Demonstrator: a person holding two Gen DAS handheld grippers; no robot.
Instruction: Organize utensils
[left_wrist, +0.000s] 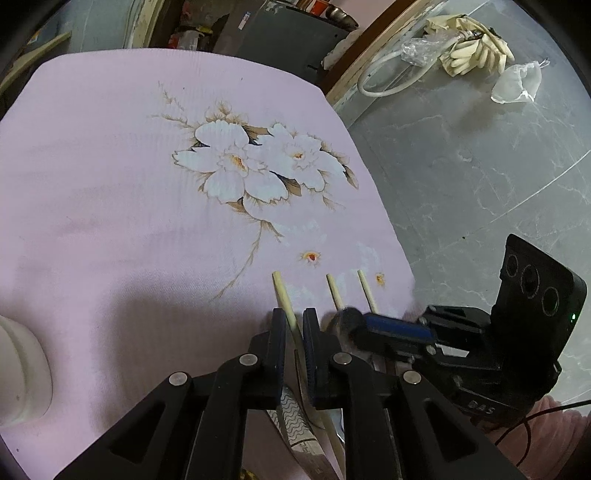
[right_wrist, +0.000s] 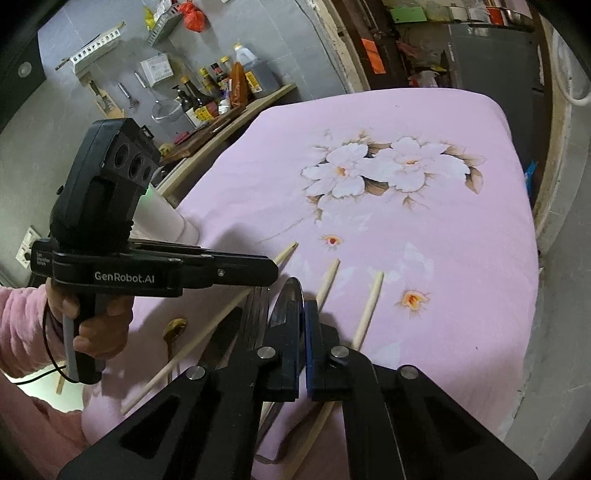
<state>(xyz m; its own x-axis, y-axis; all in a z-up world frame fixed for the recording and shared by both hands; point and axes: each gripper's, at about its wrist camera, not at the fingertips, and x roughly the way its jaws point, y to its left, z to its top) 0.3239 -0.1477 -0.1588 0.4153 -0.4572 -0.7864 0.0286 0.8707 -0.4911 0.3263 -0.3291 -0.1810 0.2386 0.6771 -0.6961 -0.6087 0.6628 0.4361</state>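
1. Left wrist view: the left gripper (left_wrist: 294, 328) pinches one pale chopstick (left_wrist: 282, 295) between its nearly closed pads, above the pink flowered cloth (left_wrist: 110, 184). Two more chopsticks (left_wrist: 334, 291) lie just beside it on the right.
2. Right wrist view: the right gripper (right_wrist: 301, 332) is pressed together on a thin metal utensil (right_wrist: 286, 299); which kind I cannot tell. Chopsticks lie on both sides of it.

Right gripper (right_wrist: 301, 314) jaws clamp a metal spoon (right_wrist: 286, 302) above 3 chopsticks (right_wrist: 369, 306).
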